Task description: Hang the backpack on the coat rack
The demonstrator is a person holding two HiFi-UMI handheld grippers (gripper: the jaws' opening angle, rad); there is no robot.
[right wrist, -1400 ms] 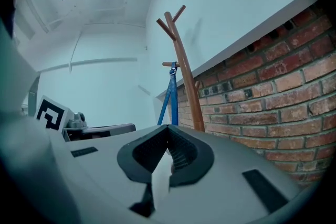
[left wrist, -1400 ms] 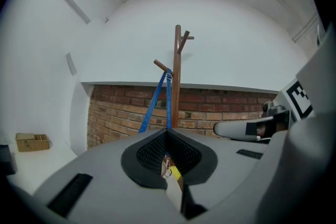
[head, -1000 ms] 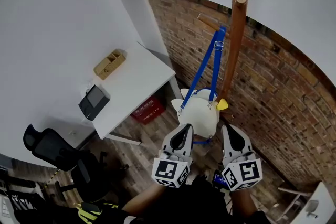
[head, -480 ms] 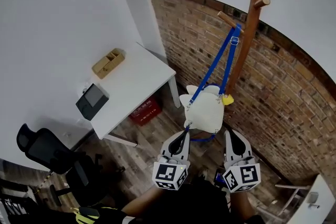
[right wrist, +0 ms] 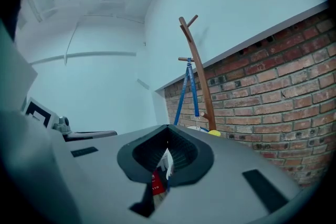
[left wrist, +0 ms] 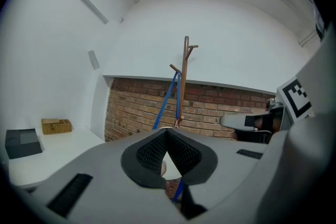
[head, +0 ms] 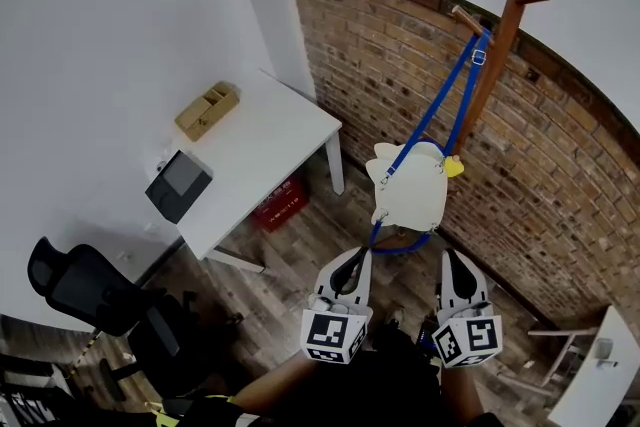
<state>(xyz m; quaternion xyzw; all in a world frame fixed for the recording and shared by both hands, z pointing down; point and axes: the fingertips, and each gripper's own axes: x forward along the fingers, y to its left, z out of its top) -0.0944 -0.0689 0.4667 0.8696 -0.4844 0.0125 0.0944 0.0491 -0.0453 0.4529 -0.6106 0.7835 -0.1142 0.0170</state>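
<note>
The cream backpack [head: 412, 195] hangs by its blue straps [head: 440, 110] from a lower peg [head: 465, 18] of the brown wooden coat rack [head: 510, 10], against the brick wall. A yellow bit shows at its right side. Both grippers sit below it, apart from it. My left gripper [head: 358, 255] is shut and empty, its tip near the blue loop at the bag's bottom. My right gripper [head: 452, 260] is also shut and empty. The left gripper view shows the rack [left wrist: 185, 76] and strap [left wrist: 167, 99] ahead of the closed jaws; the right gripper view shows the same rack [right wrist: 198, 76] and straps [right wrist: 185, 92].
A white desk [head: 270, 145] at the left carries a wooden box [head: 207, 110] and a dark device [head: 178, 185]; a red crate [head: 281, 205] lies under it. A black office chair [head: 90, 290] stands at the lower left. The brick wall [head: 560, 165] runs behind the rack.
Both grippers have drawn back from the backpack's bottom, and the gap to it has widened. The bag stays hanging from the peg.
</note>
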